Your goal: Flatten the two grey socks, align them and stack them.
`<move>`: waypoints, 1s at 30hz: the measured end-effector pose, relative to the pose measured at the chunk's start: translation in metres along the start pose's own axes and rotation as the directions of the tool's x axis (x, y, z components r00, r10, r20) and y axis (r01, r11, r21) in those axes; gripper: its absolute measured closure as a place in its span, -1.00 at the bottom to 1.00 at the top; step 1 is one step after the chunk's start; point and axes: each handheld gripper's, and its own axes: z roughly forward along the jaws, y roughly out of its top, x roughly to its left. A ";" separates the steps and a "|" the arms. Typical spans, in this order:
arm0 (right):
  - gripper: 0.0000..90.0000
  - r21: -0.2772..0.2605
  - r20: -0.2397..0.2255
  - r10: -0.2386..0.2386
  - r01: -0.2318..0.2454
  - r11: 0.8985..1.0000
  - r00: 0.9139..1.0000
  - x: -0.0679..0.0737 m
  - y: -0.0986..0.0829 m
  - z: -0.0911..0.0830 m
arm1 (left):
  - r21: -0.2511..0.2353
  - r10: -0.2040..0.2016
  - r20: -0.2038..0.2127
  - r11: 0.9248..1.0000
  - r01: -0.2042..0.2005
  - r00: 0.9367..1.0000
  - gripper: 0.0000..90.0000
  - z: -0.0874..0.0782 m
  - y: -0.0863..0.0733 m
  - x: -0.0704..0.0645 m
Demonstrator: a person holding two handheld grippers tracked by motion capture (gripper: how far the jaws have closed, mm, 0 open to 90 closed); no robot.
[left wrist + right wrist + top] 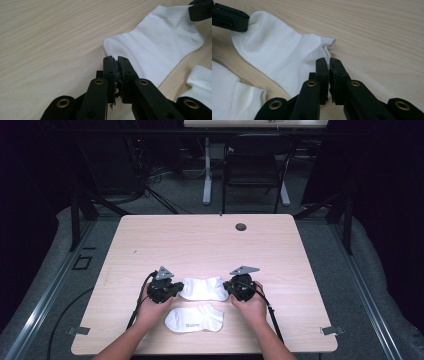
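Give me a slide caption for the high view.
Two hand-held grippers, left gripper and right gripper, pinch opposite ends of the farther white ankle sock on a light wooden table.

A white ankle sock (pixel 203 288) is laid flat on the table, stretched between the two sets of closed jaws and pinched at either end. A second white sock (pixel 194 319) is laid just beside it.

Second white sock (pixel 194 319) near table (pixel 210 240) front edge; chair (pixel 255 167) beyond
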 end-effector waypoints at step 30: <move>0.91 -0.034 -0.067 -0.076 0.074 0.997 0.995 0.032 0.003 -0.041 | -0.033 0.017 0.041 0.999 -0.016 0.999 0.90 -0.055 -0.006 -0.019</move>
